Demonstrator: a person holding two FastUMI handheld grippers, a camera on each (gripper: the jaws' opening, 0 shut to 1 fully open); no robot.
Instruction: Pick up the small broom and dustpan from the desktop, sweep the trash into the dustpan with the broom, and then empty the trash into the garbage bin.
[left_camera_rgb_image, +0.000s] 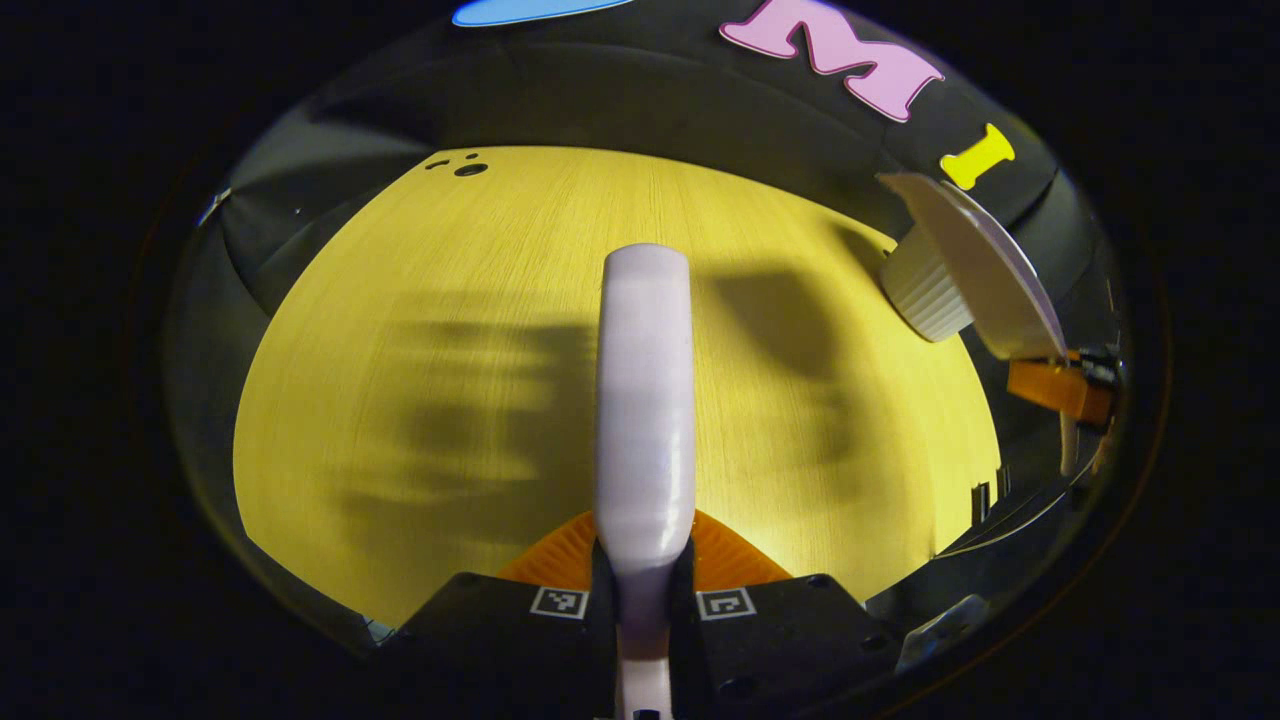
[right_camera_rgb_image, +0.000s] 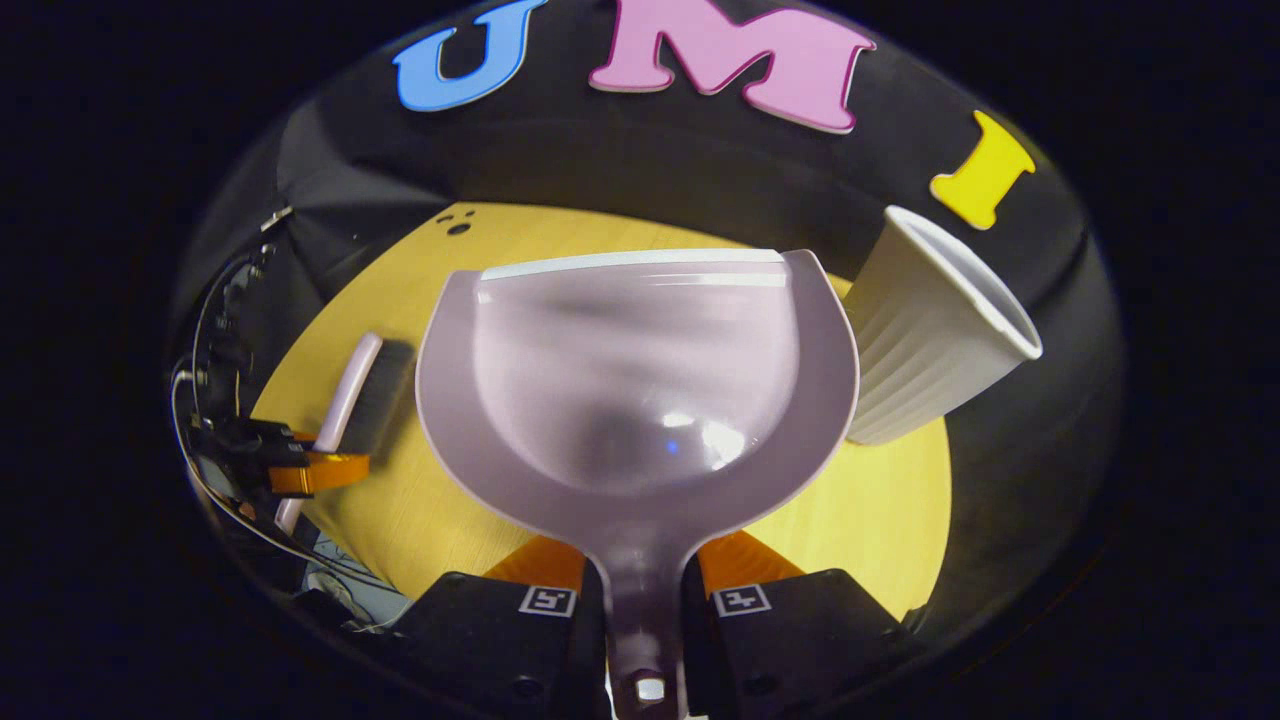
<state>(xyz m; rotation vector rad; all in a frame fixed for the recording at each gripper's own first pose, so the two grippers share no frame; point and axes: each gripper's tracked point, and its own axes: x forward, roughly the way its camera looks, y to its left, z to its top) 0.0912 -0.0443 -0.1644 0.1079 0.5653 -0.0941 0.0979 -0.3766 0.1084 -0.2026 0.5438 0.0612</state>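
Pale lilac plastic, smooth and glossy, is what both tools are made of. Left gripper (left_camera_rgb_image: 643, 590) has its fingers pinched tight on the broom (left_camera_rgb_image: 645, 400) handle, a rounded bar sticking straight out over the yellow wood-grain desktop (left_camera_rgb_image: 450, 400). From the right gripper view you can see that same broom (right_camera_rgb_image: 350, 400) off to the side, with dark bristles hanging under the lilac back, and the left gripper (right_camera_rgb_image: 300, 470) clamped on it.

Right gripper (right_camera_rgb_image: 640, 600) is closed snug around the dustpan (right_camera_rgb_image: 640, 380) stem, both fingers pressing it. Pan is a deep rounded scoop with a straight front lip; the inside looks bare and shiny, a bit blurred.

Garbage bin (right_camera_rgb_image: 930, 340) is a white ribbed tapered tub just beside the dustpan's edge, looking tilted in the fisheye. It turns up in the left gripper view too (left_camera_rgb_image: 960, 270), with the dustpan's pale edge in front of it.

No readable writing on the tools. Small dark holes (left_camera_rgb_image: 468, 168) sit near the far desktop edge.
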